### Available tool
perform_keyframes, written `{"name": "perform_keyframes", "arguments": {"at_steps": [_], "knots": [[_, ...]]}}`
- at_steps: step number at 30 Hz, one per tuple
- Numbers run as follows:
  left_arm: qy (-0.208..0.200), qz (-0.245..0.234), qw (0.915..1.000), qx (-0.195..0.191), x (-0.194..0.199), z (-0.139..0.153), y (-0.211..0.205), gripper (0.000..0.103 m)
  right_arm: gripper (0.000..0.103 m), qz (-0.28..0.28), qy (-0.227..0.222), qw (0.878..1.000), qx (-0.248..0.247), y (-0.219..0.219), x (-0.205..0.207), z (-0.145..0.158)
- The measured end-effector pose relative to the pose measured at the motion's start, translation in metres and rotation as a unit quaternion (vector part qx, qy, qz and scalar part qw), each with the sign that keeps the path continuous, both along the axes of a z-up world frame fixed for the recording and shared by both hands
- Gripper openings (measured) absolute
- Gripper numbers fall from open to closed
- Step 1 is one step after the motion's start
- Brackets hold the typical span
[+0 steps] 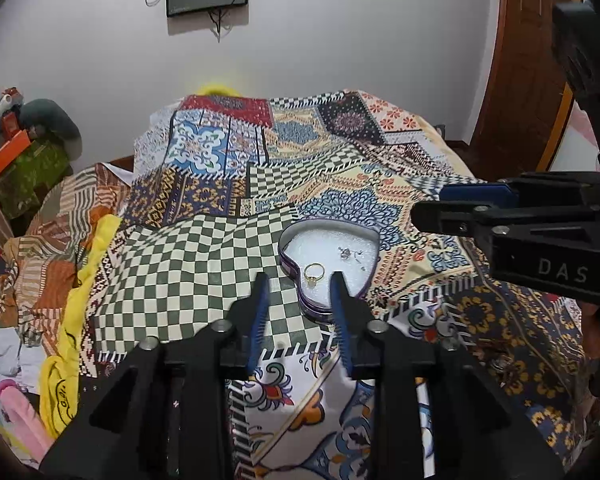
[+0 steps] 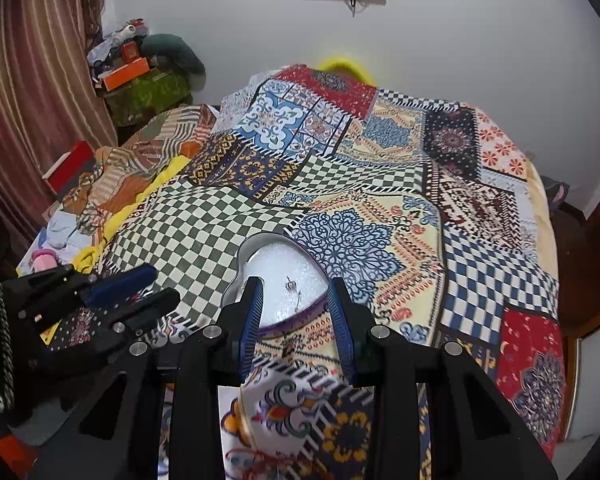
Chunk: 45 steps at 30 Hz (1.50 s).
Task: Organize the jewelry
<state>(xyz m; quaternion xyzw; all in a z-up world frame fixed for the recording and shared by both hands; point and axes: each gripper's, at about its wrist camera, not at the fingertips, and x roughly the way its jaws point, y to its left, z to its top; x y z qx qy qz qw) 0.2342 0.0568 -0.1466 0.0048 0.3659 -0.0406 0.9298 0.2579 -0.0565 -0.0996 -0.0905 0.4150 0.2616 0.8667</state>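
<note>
Fingers of both grippers held apart, nothing gripped. Left gripper (image 1: 300,280) poised over gold ring (image 1: 313,273) inside heart-shaped tin (image 1: 296,292) on patterned bedspread (image 1: 204,264); right gripper (image 2: 294,286) alongside. Sorting step judged underway; fine pinch on ring needed next.

Heart-shaped tin (image 1: 296,280) open on top, low rim all round; white liner bare across the far lobes. Gold ring (image 1: 314,273) near the pointed end, silver piece (image 1: 345,253) mid-floor, well apart; bare liner between them. Left gripper (image 1: 300,280) over the pointed end, fingers spread, nothing between them. Right gripper (image 2: 294,286) likewise spread above the near rim, gap unblocked. In the left wrist view, right gripper reaching in from the right, beyond the tin. Patchwork bedspread (image 1: 204,264) flat and bare left of the tin. Clutter pile (image 1: 24,152) well apart at far left.
</note>
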Motion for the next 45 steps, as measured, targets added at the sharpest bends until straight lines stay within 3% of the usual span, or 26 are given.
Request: {"name": "perform_keyframes", "arguments": {"at_steps": [3, 7, 14, 21, 32, 39, 45], "knots": [[-0.012, -0.002, 0.9999, 0.009, -0.013, 0.009, -0.006, 0.041, 0.033, -0.003, 0.002, 1.0, 0.008, -0.008, -0.011, 0.005], [-0.021, -0.008, 0.9997, 0.011, -0.028, 0.016, -0.013, 0.047, 0.045, -0.015, -0.008, 1.0, 0.016, -0.022, -0.026, 0.01], [-0.005, -0.019, 0.9998, -0.005, -0.041, 0.012, -0.024, 0.048, 0.045, -0.036, -0.034, 0.999, 0.008, -0.052, -0.05, 0.013], [0.02, -0.04, 0.999, 0.003, -0.05, -0.006, -0.043, 0.048, 0.046, -0.053, -0.045, 0.998, -0.006, -0.08, -0.068, 0.006], [0.068, -0.057, 0.996, -0.012, -0.062, -0.041, -0.053, 0.048, 0.045, -0.047, -0.001, 0.999, -0.01, -0.097, -0.091, -0.033], [0.073, -0.061, 0.9953, -0.017, -0.062, -0.05, -0.055, 0.048, 0.045, -0.016, 0.018, 1.0, -0.01, -0.085, -0.097, -0.048], [0.074, -0.07, 0.9944, -0.027, -0.059, -0.054, -0.057, 0.048, 0.032, 0.01, 0.034, 0.999, 0.007, -0.073, -0.089, -0.052]]}}
